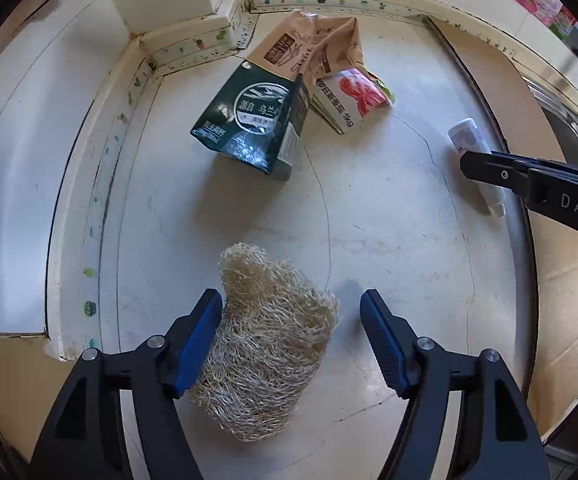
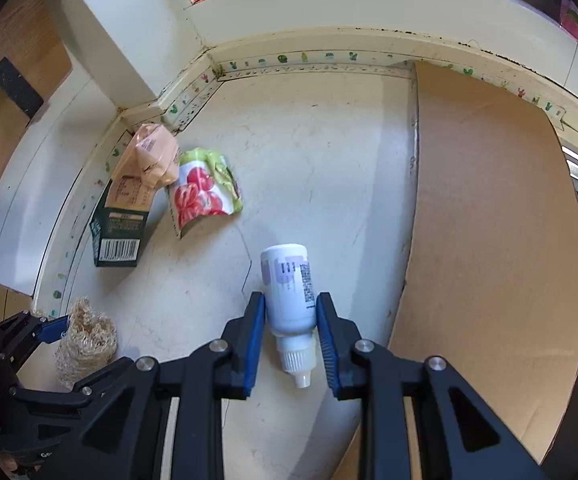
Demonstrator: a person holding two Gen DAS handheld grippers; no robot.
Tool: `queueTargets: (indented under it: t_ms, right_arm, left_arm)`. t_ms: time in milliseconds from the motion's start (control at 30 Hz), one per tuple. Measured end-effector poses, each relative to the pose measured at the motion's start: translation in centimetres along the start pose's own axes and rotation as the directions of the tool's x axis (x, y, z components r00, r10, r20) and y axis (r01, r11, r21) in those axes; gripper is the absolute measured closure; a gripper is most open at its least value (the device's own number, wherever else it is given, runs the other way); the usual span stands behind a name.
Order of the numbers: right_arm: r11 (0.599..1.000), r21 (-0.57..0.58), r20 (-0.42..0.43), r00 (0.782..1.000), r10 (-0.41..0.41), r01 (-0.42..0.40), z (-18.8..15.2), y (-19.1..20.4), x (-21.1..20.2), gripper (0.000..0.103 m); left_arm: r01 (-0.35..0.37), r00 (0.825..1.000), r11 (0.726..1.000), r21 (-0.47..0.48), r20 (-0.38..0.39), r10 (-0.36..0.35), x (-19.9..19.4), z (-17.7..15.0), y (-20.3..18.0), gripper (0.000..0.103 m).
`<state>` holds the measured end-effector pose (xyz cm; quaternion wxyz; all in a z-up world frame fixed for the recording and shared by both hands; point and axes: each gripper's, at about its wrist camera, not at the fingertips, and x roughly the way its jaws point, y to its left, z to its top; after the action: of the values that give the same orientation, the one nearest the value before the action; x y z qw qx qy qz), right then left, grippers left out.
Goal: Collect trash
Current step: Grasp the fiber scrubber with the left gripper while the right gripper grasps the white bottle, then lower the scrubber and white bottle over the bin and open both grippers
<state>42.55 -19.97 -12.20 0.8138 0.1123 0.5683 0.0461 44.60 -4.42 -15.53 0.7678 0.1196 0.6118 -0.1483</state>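
On the pale, scratched counter (image 1: pixel 389 208) we see a brown cardboard sheet (image 2: pixel 489 264) covering its right side, running up to the wall strip printed with small green cactus figures. Near the back corner lies a heap of flattened packaging: a dark green carton (image 1: pixel 249 120) with white Chinese characters, its barcode visible in the right wrist view; a tan paper bag (image 1: pixel 309 44) leaning over it, its print too small for us to read; and a red-and-white pouch (image 1: pixel 353 96) marked "1kg", touching the bag's lower edge.

Closer to us, our left gripper (image 1: pixel 291 340) stands with its jaws wide apart around a straw-coloured loofah scrubber (image 1: pixel 265 344); the left blue pad touches the scrubber, the right one is clear of it.

Our right gripper (image 2: pixel 291 344), lettered "DAS" on its side in the left wrist view, has its pads drawn in close on both sides of a small white bottle (image 2: pixel 291 292) lying on the counter beside the cardboard's edge, nozzle toward the camera. We cannot tell whether they press it. Its label text is illegible.
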Motion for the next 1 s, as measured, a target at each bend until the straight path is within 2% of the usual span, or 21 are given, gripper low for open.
queueTargets:
  t_ms: [133,200,233,467,800,1000]
  right_arm:
    - [1.0,-0.015,-0.006,1.0,0.026,-0.027,-1.3,0.4,-0.7,0.078]
    - [0.999,-0.02,-0.007,0.999,0.044,-0.044,-2.0,0.7,-1.2,0.078]
    - [0.998,-0.022,-0.007,0.998,0.055,-0.055,-2.5,0.9,-1.6,0.078]
    - [0.989,-0.051,-0.002,0.99,0.139,-0.139,-6.4,2.3,-5.3,0.078]
    - [0.963,-0.081,0.001,0.966,0.257,-0.256,-14.8,4.8,-12.4,0.078]
    - [0.946,-0.112,-0.004,0.952,0.305,-0.303,-20.6,5.7,-14.7,0.078]
  left_arm:
    - [-0.001,1.0,1.0,0.015,-0.012,0.001,-0.2,-1.3,-0.2,0.033]
    - [-0.011,1.0,1.0,0.018,-0.003,0.011,-0.5,-2.0,-0.4,0.045]
    - [0.005,1.0,1.0,0.015,0.0,-0.005,-0.7,-2.2,-0.5,0.063]
    - [0.02,0.998,1.0,0.009,0.065,-0.02,-3.9,-5.6,-2.1,0.067]
    - [0.091,0.988,0.996,0.026,0.124,-0.093,-12.1,-15.5,-4.4,0.067]
    - [0.131,0.979,0.991,0.005,0.16,-0.13,-14.5,-22.3,-5.1,0.067]
